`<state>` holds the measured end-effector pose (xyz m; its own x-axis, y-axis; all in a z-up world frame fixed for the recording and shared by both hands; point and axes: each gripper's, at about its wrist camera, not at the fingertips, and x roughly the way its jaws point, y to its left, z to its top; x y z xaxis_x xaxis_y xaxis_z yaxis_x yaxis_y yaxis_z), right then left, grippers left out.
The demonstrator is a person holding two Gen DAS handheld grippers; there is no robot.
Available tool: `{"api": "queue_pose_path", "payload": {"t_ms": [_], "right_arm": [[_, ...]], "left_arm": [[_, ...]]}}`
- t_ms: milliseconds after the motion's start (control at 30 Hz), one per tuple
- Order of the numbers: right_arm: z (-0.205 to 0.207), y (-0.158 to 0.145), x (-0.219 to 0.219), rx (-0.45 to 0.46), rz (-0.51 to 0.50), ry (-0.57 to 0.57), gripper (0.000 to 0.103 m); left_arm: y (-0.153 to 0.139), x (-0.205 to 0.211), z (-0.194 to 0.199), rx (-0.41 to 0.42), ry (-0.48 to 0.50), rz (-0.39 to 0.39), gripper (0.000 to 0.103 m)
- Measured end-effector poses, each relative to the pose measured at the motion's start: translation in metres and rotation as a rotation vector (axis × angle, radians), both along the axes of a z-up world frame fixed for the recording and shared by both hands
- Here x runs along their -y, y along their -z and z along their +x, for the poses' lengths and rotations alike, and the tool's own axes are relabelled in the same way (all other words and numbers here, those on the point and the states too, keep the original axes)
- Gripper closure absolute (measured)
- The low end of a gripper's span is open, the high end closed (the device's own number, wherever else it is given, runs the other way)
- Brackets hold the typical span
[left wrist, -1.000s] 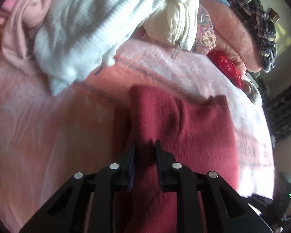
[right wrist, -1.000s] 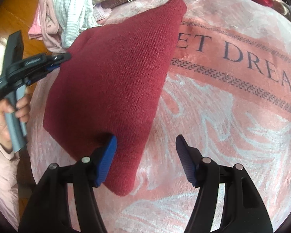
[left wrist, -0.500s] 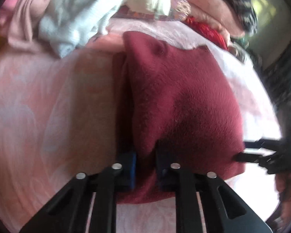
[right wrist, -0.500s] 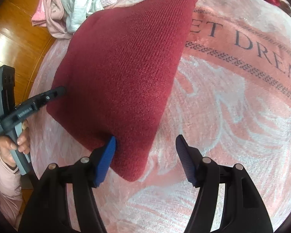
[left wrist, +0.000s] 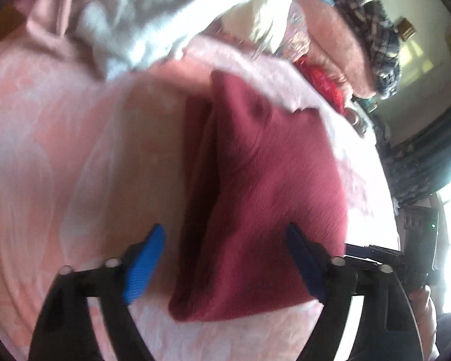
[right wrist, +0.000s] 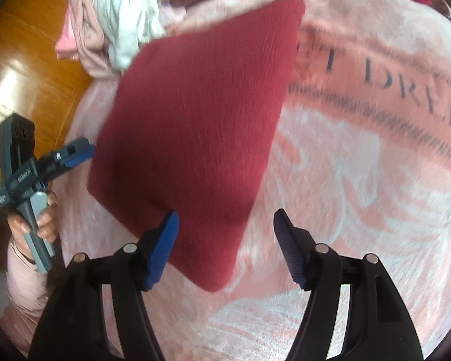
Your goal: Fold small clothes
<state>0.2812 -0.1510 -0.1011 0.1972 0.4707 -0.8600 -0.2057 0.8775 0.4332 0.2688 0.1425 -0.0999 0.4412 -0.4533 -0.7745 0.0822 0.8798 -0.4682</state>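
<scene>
The dark red knit garment (right wrist: pixel 195 138) lies folded flat on the pink blanket (right wrist: pixel 345 210), and everything here is placed off it. Its far corner points toward the heap of unfolded clothes (right wrist: pixel 123 15) at the blanket's edge (white, pale pink and cream pieces all tumbled together).

At the garment's near corner in the right wrist view, the right gripper (right wrist: pixel 224 231) hovers with its jaws apart; the left blue pad sits just at the fabric's edge, the right pad is well clear over bare blanket, and nothing is pinched.

Over at the garment's left edge in that same view, the left gripper (right wrist: pixel 75 153) is there, held by a hand (right wrist: pixel 34 222) in a pale pink sleeve. Its jaws are opening right now! From the left wrist view, the left gripper (left wrist: pixel 225 255) straddles the garment's (left wrist: pixel 255 195) near end, with the cloth lying between the two blue pads; the left pad stands clear of it, while whether the right one touches it is unclear in the blur. The fold's layered edge shows on the left side there, a darker strip beneath the top layer.

Beyond the garment's far end, a plaid cloth (left wrist: pixel 366 24) tops the pile.
</scene>
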Motion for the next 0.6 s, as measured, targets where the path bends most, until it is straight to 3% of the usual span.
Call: {"api": "queue_pose_path", "payload": {"t_ms": [133,267,600], "right_arm": [[0.016,-0.014,0.004,0.030,0.032,0.029,0.032],[0.030,-0.009,0.006,0.028,0.008,0.039,0.031],[0.043,0.008,-0.003,0.006,-0.001,0.028,0.028]], "left_arm": [[-0.007,0.009,0.021,0.003,0.053,0.006,0.017],[0.007,0.016,0.040,-0.055,0.081,-0.030,0.016],[0.028,0.033,0.057,-0.060,0.110,0.042,0.016]]}}
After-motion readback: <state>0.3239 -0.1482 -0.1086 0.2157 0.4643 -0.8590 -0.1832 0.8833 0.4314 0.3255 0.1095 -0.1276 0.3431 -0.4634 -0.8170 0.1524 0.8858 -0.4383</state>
